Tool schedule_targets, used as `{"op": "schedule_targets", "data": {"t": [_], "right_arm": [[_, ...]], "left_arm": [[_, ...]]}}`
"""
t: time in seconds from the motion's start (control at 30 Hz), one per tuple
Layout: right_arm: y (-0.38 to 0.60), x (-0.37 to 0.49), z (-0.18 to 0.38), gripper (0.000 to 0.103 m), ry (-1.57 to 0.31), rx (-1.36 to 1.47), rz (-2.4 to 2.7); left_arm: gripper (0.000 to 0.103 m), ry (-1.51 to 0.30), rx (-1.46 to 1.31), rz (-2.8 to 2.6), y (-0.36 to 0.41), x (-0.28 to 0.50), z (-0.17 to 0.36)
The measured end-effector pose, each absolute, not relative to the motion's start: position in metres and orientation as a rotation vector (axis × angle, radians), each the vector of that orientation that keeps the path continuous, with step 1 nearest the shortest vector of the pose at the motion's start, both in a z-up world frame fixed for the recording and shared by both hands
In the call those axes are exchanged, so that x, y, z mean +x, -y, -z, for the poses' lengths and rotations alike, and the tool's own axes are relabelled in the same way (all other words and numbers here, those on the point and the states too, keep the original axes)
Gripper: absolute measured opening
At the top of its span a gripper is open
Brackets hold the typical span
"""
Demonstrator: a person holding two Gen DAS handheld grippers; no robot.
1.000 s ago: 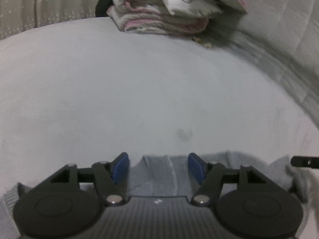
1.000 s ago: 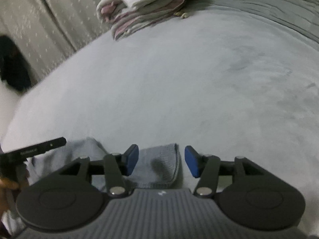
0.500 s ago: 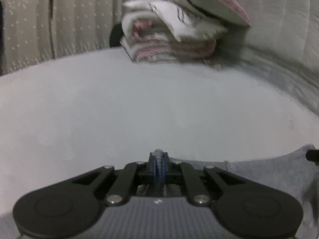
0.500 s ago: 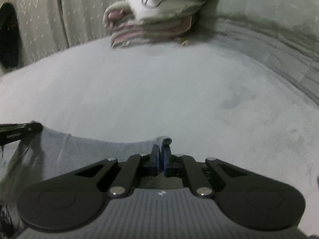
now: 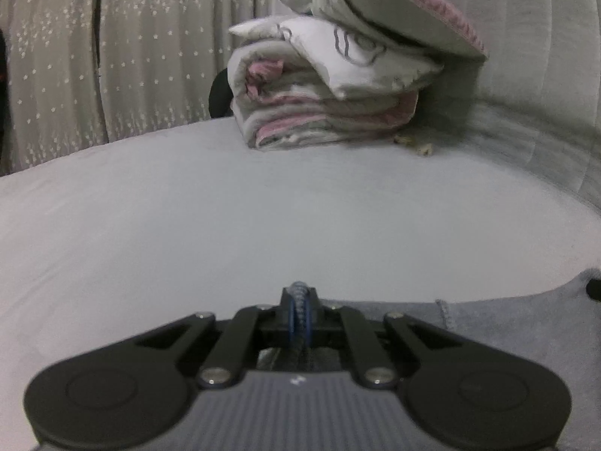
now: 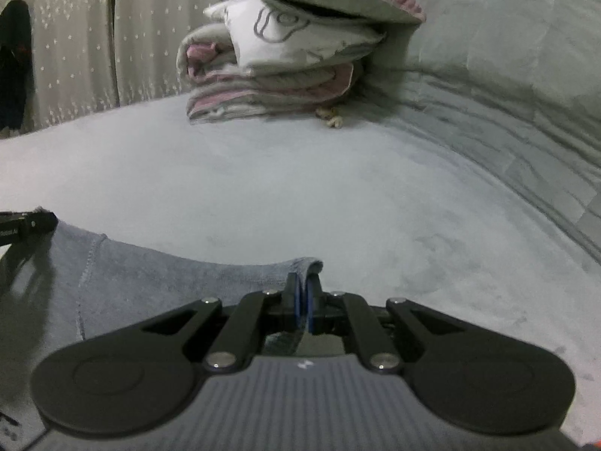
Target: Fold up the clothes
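**Both claws pinch one edge of the garment**

The left claw (image 5: 299,302) and the right claw (image 6: 306,293) are each pressed together on the far edge of the grey garment (image 6: 157,282), which lies at the near edge of the bed (image 6: 300,188). The two grips keep this edge stretched, probably for carrying it over in a fold. The folded bedding (image 5: 323,112) sits at the far edge.

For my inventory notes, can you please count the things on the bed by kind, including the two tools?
Grey garment, held at its edge: 1
Folded pink and white bedding stack: 1
Pillow on top of the stack: 1
Tools, left tool and right tool: 2
Total: 5
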State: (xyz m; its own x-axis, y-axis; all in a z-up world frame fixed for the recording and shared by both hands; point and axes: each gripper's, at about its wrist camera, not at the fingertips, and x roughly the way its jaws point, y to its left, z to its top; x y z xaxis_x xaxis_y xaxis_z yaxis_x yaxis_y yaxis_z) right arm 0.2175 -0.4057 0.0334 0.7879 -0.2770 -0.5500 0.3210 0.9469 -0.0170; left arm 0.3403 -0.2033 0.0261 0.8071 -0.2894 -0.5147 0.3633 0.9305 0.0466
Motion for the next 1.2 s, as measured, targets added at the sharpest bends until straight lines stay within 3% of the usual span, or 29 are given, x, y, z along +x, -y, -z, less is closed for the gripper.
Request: {"op": "schedule_targets", "data": {"t": [0.33,0.47,0.5,0.57,0.63,1.2], "right_arm": [[0.403,0.231,-0.004,0.005,-0.628,0.059,0.339],[0.401,0.226,-0.013,0.017,-0.643,0.102,0.336],[0.400,0.223,-0.015,0.019,-0.650,0.117,0.333],[0.401,0.217,-0.019,0.025,-0.666,0.156,0.320],[0.402,0.207,-0.022,0.043,-0.672,0.201,0.311],[0.370,0.106,-0.045,0.043,-0.798,0.491,0.131]], "left_arm": [[0.012,-0.603,-0.029,0.388,0.180,0.353,0.002],[0.048,-0.622,-0.127,0.391,0.168,0.345,-0.004],[0.051,-0.632,-0.139,0.390,0.165,0.340,-0.007],[0.051,-0.650,-0.164,0.387,0.159,0.330,-0.012],[0.051,-0.668,-0.188,0.384,0.154,0.320,-0.018],[0.052,-0.729,-0.277,0.364,0.086,0.182,-0.047]]}}
